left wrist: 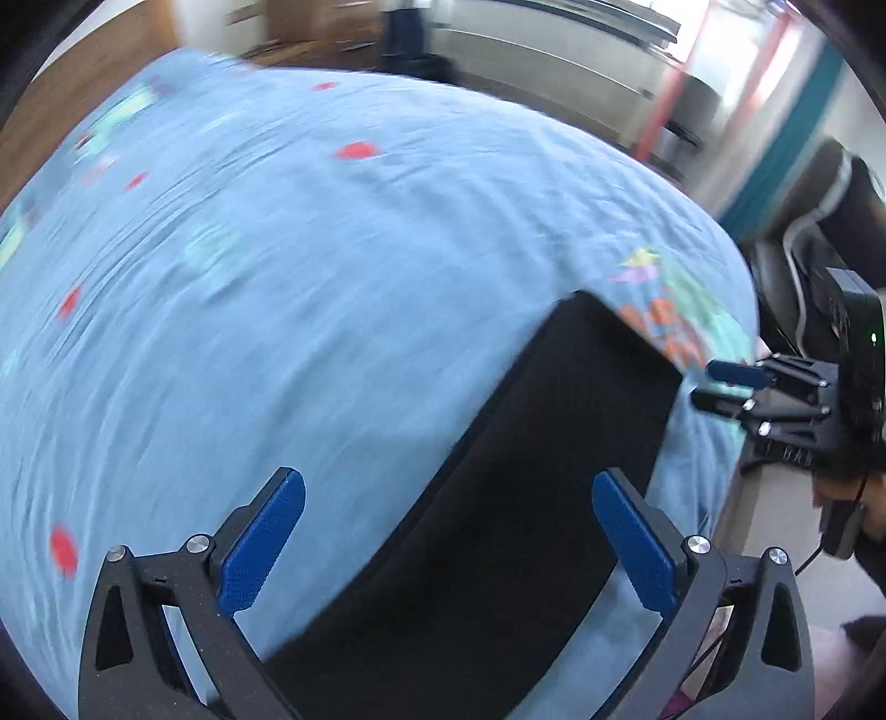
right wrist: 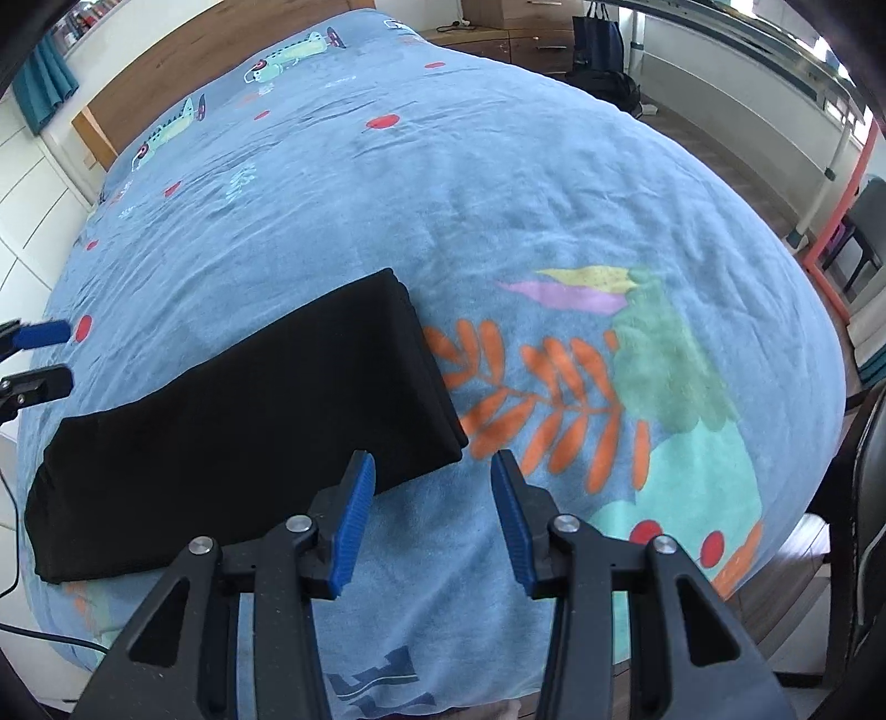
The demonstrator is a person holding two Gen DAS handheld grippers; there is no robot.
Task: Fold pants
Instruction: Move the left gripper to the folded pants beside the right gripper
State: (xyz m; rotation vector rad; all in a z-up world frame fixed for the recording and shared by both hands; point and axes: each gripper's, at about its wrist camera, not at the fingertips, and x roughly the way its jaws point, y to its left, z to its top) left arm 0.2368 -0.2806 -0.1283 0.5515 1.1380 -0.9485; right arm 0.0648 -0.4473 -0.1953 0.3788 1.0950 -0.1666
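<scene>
1. Your left gripper point(left wrist: 448, 531) stands wide open with nothing between its blue pads point(left wrist: 263, 540); it hangs above the bed and touches no cloth. Its own view is blurred.

2. Your right gripper point(right wrist: 432, 498) is partly open, its blue pads point(right wrist: 354, 531) apart and empty. Its left fingertip sits just beside the near corner of the pants; whether it touches the cloth cannot be told from this view.

3. The pants point(right wrist: 243, 432) are black and lie folded into a long, flat band on the bed, free of both grippers. One end is a neat, squared edge beside the orange leaf print point(right wrist: 531, 399); the other end lies near the edge of the bed on the side of your left gripper.

4. The bedspread point(right wrist: 498, 221) is blue, lightly creased, printed with red dots, pale aeroplanes point(right wrist: 288, 55) and green and orange foliage.

5. Beyond the bed: a wooden headboard point(right wrist: 183, 61), a teal curtain point(right wrist: 44, 77), a dark bag point(right wrist: 598, 39) on the floor, and a red post point(right wrist: 841, 205) at the far side.
</scene>
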